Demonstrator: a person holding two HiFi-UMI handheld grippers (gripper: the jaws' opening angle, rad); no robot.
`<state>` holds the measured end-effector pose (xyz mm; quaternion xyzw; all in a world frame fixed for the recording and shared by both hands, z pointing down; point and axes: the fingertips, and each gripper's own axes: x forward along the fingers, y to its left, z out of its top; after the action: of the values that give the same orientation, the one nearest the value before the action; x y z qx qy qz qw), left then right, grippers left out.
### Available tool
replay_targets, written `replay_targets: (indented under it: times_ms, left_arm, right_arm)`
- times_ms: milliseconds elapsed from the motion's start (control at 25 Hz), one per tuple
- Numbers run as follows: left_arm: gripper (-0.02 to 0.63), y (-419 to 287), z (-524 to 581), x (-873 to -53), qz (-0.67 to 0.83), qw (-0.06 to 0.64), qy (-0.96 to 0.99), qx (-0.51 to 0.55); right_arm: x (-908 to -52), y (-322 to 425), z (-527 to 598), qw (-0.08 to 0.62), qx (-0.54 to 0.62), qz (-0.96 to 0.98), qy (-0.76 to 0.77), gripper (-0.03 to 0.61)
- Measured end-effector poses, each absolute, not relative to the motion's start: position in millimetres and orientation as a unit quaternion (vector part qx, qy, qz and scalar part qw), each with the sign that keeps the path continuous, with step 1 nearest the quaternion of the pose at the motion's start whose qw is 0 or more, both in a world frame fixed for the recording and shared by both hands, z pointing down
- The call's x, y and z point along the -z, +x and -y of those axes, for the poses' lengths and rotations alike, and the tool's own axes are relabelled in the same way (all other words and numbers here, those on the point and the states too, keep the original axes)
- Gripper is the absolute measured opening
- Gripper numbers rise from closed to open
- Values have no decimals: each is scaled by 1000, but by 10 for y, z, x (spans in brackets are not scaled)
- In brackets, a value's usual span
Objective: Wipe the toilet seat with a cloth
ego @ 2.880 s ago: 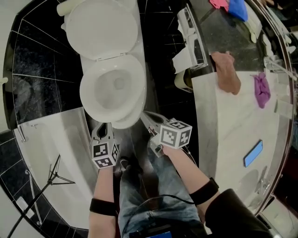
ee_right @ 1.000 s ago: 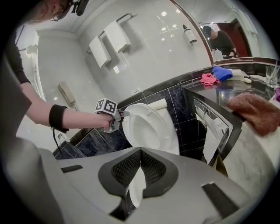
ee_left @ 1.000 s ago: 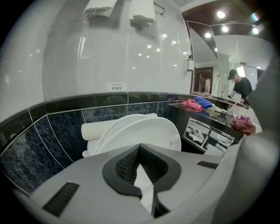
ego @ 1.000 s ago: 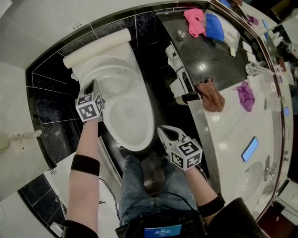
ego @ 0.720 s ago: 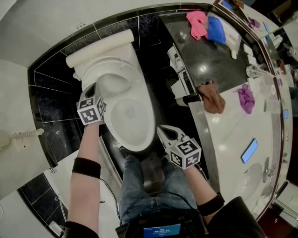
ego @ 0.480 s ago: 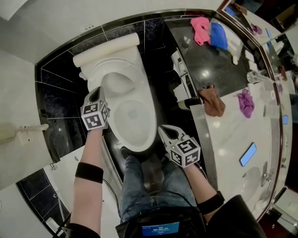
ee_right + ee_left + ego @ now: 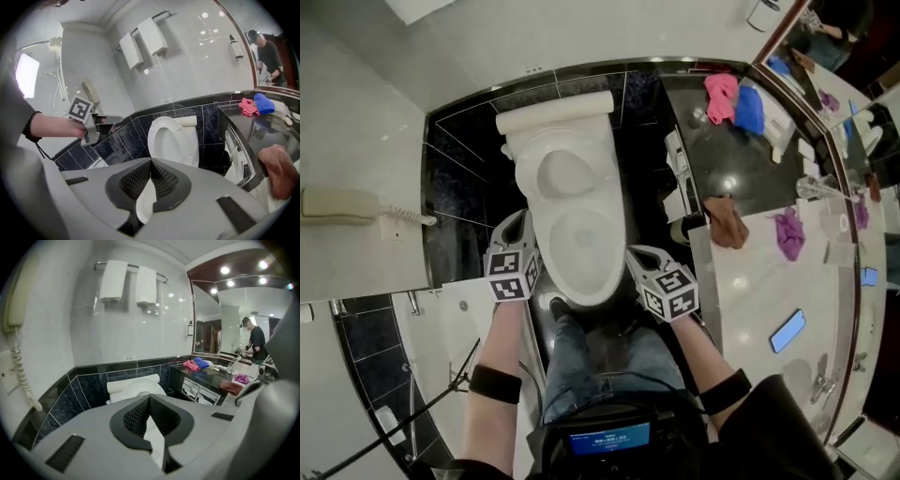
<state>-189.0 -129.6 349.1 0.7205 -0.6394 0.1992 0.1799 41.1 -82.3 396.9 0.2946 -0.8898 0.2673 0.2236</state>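
Left gripper (image 7: pixel 517 223): drawn back from beside the raised lid (image 7: pixel 567 173) to the bowl's flank, now at 9 o'clock of the toilet seat (image 7: pixel 581 292), close beside it; jaws clenched, nothing between them. Right gripper (image 7: pixel 636 253): at 4 o'clock of the seat, just off its rim, little shifted; jaws clenched, nothing between them. Toilet seat: lowered, white, at 12 o'clock of the person, between the two grippers. Brown cloth (image 7: pixel 727 223): bunched at the near edge of the dark counter section, at 2 o'clock of the seat, well apart from both grippers. Purple cloth (image 7: pixel 788 233): on the pale counter (image 7: pixel 750 291), at 3 o'clock of the brown one. Pink cloth (image 7: pixel 721 97) and blue cloth (image 7: pixel 750 109): side by side at the counter's far end.
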Motion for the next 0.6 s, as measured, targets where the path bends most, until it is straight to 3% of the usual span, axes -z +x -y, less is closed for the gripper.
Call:
replay_targets:
  times_ms: [600]
  left_arm:
    - [3,-1739,-116,-2708,675,195,694,-159]
  right_arm:
    - [-3319,453,613,225,-210,914,266,6]
